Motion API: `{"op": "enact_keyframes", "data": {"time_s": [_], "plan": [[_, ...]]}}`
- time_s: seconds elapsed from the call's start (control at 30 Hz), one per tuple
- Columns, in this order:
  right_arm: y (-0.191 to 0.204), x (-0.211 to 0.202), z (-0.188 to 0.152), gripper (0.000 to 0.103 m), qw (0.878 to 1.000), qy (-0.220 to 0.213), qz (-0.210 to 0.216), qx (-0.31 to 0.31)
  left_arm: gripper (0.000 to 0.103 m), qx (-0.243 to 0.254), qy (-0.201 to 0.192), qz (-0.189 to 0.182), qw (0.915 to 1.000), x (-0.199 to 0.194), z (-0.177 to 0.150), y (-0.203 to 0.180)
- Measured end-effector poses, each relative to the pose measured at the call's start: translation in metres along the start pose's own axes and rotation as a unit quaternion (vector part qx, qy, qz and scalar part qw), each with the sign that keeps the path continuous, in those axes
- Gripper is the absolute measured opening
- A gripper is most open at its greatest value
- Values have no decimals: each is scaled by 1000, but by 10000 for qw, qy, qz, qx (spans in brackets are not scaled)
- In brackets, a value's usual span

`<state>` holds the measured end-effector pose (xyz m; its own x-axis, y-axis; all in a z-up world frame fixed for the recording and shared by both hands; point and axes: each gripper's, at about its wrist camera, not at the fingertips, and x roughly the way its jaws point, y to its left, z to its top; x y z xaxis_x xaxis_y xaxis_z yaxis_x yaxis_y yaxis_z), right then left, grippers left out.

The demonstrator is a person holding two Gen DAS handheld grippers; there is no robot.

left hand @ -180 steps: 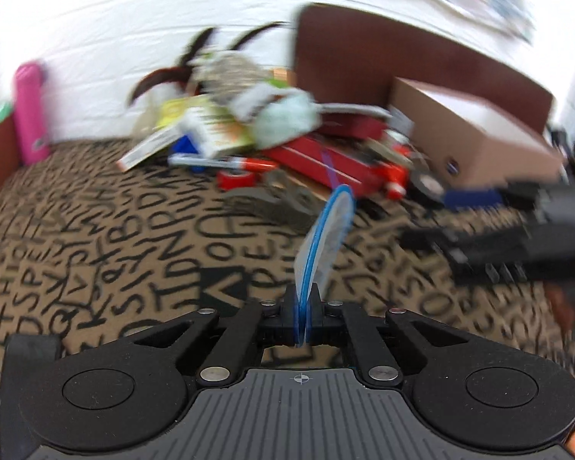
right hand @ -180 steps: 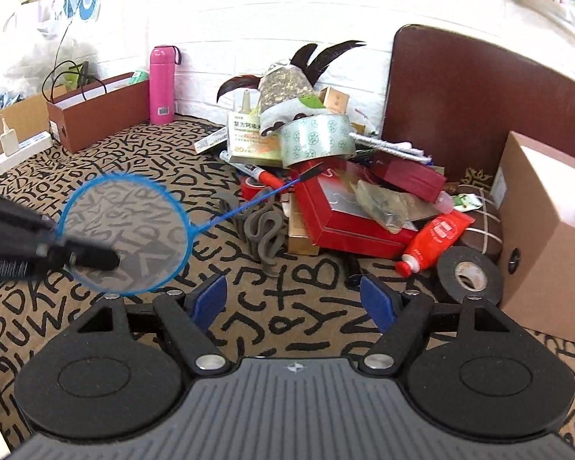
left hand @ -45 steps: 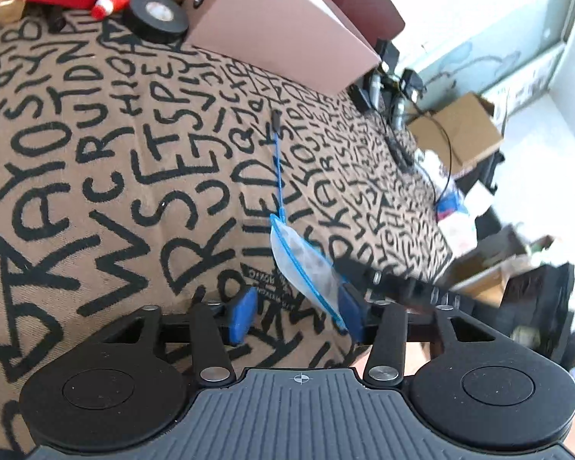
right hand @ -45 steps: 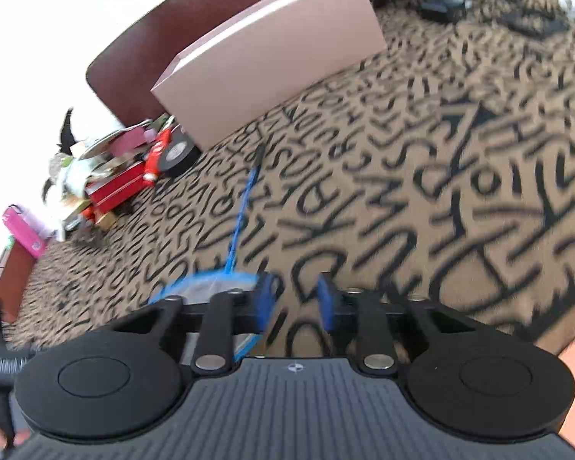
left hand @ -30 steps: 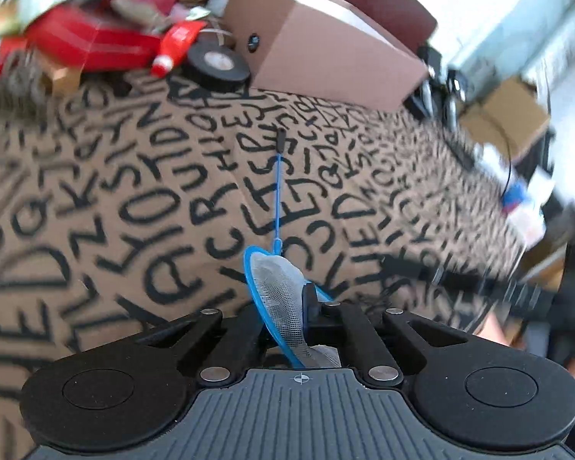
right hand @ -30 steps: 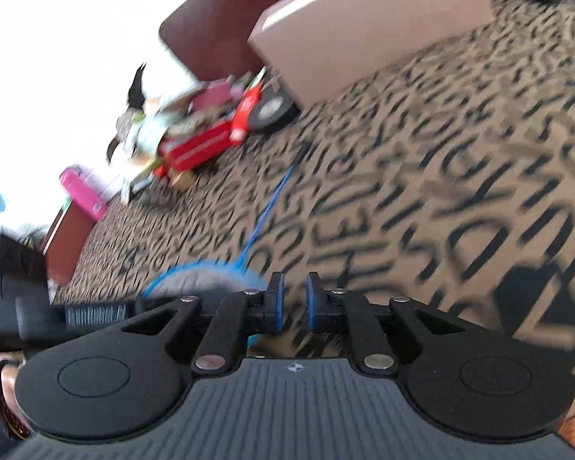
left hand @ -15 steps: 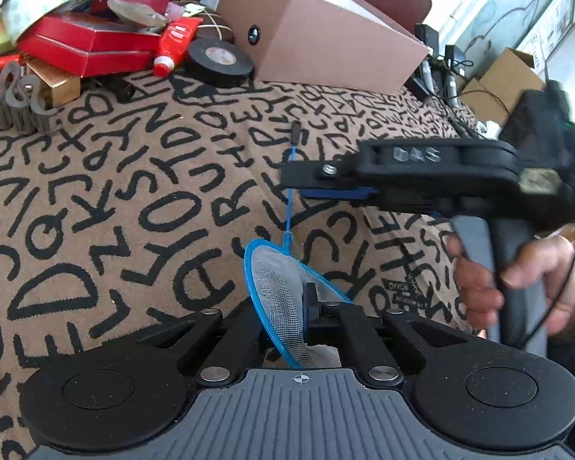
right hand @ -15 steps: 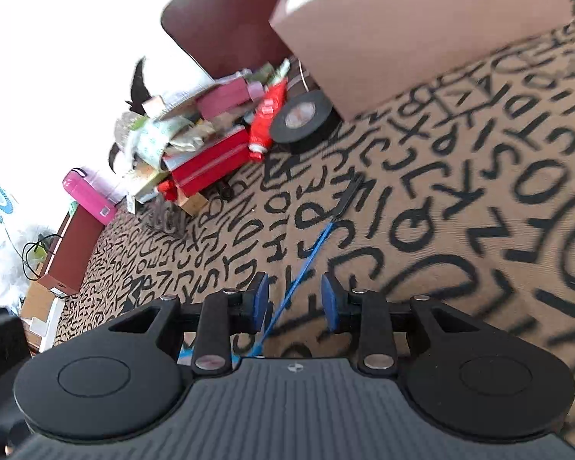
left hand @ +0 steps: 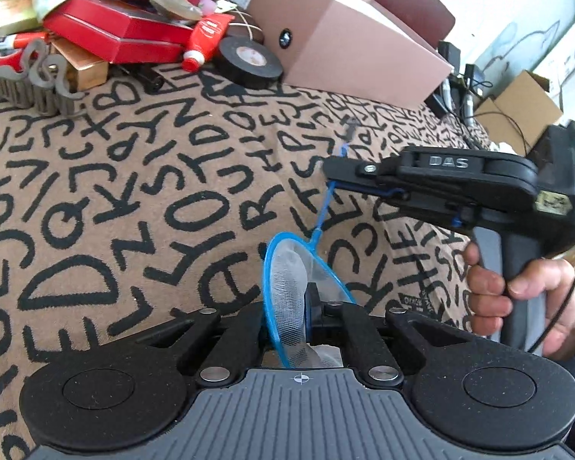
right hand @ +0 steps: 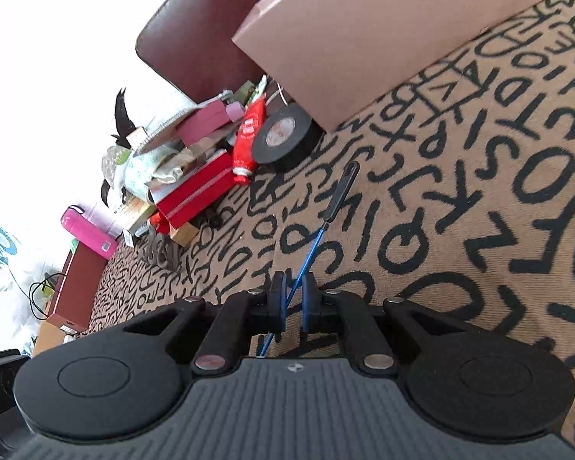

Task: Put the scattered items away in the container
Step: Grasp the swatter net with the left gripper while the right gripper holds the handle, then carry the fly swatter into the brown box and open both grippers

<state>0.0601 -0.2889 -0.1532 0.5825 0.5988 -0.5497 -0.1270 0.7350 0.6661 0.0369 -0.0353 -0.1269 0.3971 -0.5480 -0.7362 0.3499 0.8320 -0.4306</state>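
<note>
The left gripper (left hand: pixel 289 306) has its fingers nearly together on the blue rim of a small fish net (left hand: pixel 295 287), with the white mesh bunched between the pads; its jaws have just been easing apart a little, yet the rim sits pinched between them. The net's thin blue shaft runs away from the hoop, above the letter-patterned cloth (left hand: pixel 115 199), to a black handle tip (right hand: pixel 343 188). The right gripper (right hand: pixel 293 299) has just been closing its jaws around that shaft: in the right wrist view the blue pads stand close on either side of the wire with a slim gap on the right side, so I cannot tell whether both pads press on it. In the left wrist view the right gripper's fingers (left hand: pixel 358 176) cross the shaft partway along, and a hand (left hand: pixel 517 299) grips its grey handle. The cardboard box (left hand: pixel 349 46) stands at the cloth's far edge, well apart from the net. Beside it lie a roll of black tape (left hand: pixel 251 62), a red tube (left hand: pixel 207 40) and a red case (left hand: pixel 122 34) in a pile.
</note>
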Motion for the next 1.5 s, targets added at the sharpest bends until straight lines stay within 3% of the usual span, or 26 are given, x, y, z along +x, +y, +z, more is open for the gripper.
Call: {"op": "enact_keyframes", "data": {"time_s": [0.03,0.1,0.57,0.73,0.87,1.1,1.3,1.33,1.37,1.4,1.43,1.47,1.5], "plan": [[1,-4,0,8,10000,-39,29,-19,4,-29,15,11,10000,0,0,0],[2,-12,0,8,9999,-118,54,-60,0,-44,1,72,10000,-2,2,-2],[33,-86,16,10,9912,-1086,505,-559,0,278,-995,248,9943,-56,54,-27],[43,-102,32,10,9856,-1452,580,-645,0,536,-1255,273,9903,-64,91,-46],[45,-116,63,10,9802,-1802,598,-564,0,771,-1481,152,9858,-63,136,-69],[43,-136,146,11,9666,-2438,550,-564,0,1100,-1923,108,9751,-41,218,-111],[13,-106,205,11,9655,-2556,343,-371,2,1020,-1863,109,9771,17,269,-111],[5,-98,212,11,9665,-2530,309,-303,7,977,-1852,129,9777,28,276,-108],[-4,-91,216,13,9679,-2487,279,-234,30,940,-1861,171,9779,39,282,-106],[-13,-82,221,15,9696,-2432,227,-142,36,893,-1899,243,9774,50,286,-102],[-22,-73,224,17,9714,-2367,158,-51,65,835,-1945,348,9767,60,290,-99],[-30,-63,228,30,9733,-2293,59,25,91,792,-1933,414,9771,69,292,-95],[-37,-54,231,57,9752,-2210,-72,92,96,763,-1907,451,9776,74,293,-91]]}}
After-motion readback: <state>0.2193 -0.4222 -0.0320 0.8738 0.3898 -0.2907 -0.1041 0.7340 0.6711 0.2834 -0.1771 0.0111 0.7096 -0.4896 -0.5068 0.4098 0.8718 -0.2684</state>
